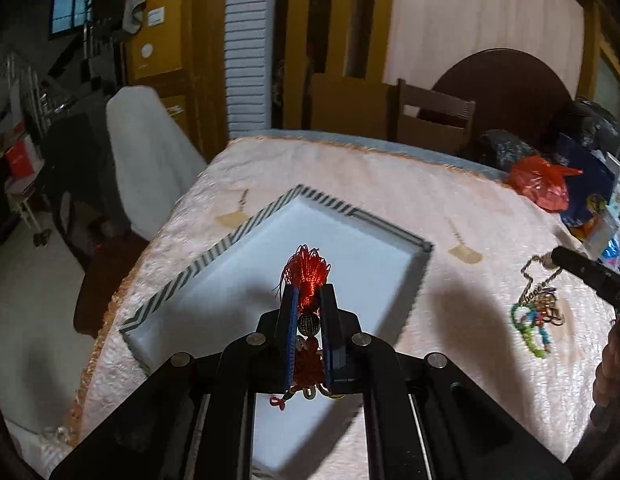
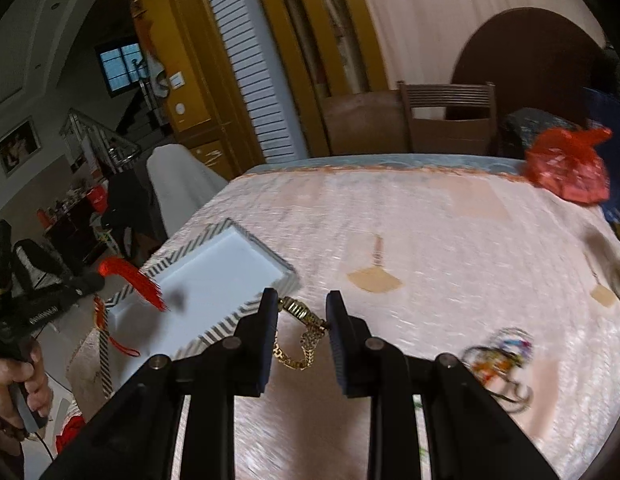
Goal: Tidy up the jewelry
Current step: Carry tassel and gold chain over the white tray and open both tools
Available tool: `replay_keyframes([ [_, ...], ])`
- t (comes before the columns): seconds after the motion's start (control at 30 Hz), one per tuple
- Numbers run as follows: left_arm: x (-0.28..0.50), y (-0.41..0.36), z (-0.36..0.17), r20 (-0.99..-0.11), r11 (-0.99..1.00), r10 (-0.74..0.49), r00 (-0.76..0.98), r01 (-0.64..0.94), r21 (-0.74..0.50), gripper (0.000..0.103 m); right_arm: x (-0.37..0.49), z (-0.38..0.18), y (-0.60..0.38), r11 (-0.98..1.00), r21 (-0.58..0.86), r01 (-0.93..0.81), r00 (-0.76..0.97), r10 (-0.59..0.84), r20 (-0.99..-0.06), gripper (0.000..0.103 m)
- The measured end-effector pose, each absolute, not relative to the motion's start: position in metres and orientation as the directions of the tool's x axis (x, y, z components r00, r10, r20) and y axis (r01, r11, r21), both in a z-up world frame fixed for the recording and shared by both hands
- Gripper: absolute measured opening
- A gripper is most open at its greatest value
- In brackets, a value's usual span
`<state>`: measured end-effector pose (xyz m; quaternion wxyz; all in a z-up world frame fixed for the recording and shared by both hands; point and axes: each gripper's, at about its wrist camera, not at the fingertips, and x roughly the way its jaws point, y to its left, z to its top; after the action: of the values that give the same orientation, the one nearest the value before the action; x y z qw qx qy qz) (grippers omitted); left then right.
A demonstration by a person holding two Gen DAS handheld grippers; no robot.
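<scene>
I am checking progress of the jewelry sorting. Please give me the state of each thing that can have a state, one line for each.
left gripper: jaws shut on the red tassel charm.
red tassel charm: held above the tray.
right gripper: jaws shut on the gold bracelet.
gold bracelet: held, hanging between the jaws.
tray: open, on the table, nothing visible inside.
colourful bead bracelets: lying loose on the tablecloth.

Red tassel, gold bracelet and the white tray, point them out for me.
Red tassel (image 1: 308, 270), left wrist view, on its fringe above the fingers.
Gold bracelet (image 2: 306, 322), right wrist view, on the links between the fingers.
White tray (image 1: 214, 254), left wrist view, on the striped rim.
</scene>
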<state>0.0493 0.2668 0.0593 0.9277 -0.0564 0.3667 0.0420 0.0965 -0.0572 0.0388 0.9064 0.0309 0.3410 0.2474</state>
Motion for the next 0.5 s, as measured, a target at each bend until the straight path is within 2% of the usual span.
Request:
replay_keyframes([
  [0.33,0.058,0.3,0.025,-0.731,0.98,0.091,0.676,-0.192,-0.055,0.014,0.129,0.036,0.038,0.808,0.234,-0.541,0.574,0.558,-0.599,0.025],
  [0.5,0.063,0.309,0.008,-0.753,0.976,0.093,0.651,-0.209,-0.06,0.014,0.147,0.017,0.078,0.788,0.23,-0.571,0.531,0.568,-0.629,0.025],
])
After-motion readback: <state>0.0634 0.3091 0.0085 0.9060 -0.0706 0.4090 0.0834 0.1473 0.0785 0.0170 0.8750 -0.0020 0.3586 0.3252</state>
